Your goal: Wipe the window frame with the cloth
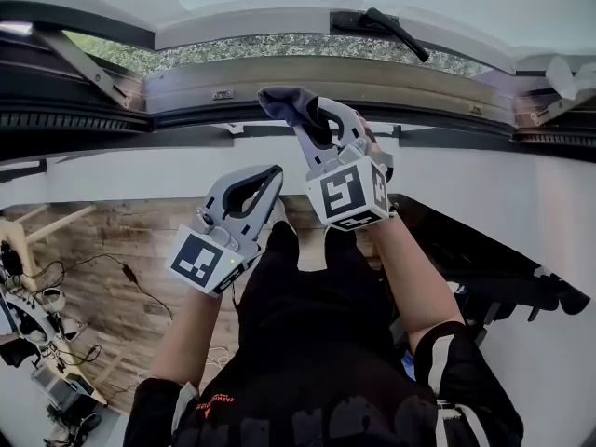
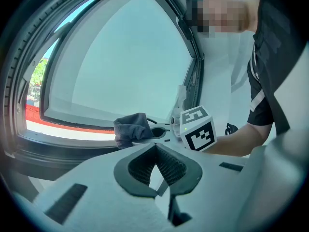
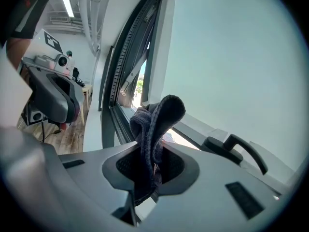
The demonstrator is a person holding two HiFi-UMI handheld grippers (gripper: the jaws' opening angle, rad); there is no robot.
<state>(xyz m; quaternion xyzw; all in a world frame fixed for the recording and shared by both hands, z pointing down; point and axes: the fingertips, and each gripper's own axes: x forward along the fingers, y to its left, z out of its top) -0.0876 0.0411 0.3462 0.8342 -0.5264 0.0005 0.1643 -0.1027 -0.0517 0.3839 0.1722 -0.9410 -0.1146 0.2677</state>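
A dark grey cloth (image 1: 291, 106) is bunched between the jaws of my right gripper (image 1: 312, 121), which is shut on it. The cloth is held up close to the grey window frame (image 1: 307, 77), just below its lower rail; I cannot tell if they touch. In the right gripper view the cloth (image 3: 157, 122) sticks up out of the right gripper (image 3: 149, 170) beside the frame (image 3: 108, 105). My left gripper (image 1: 270, 177) hangs lower left, shut on nothing. From the left gripper (image 2: 157, 170) I see the cloth (image 2: 131, 128) against the frame (image 2: 72, 146).
The sash is swung open, with a black handle (image 1: 396, 31) at the top and a metal stay arm (image 1: 88, 68) at the left. A white sill (image 1: 140, 170) runs below the frame. Cables and equipment (image 1: 47, 305) lie on the wooden floor at the lower left.
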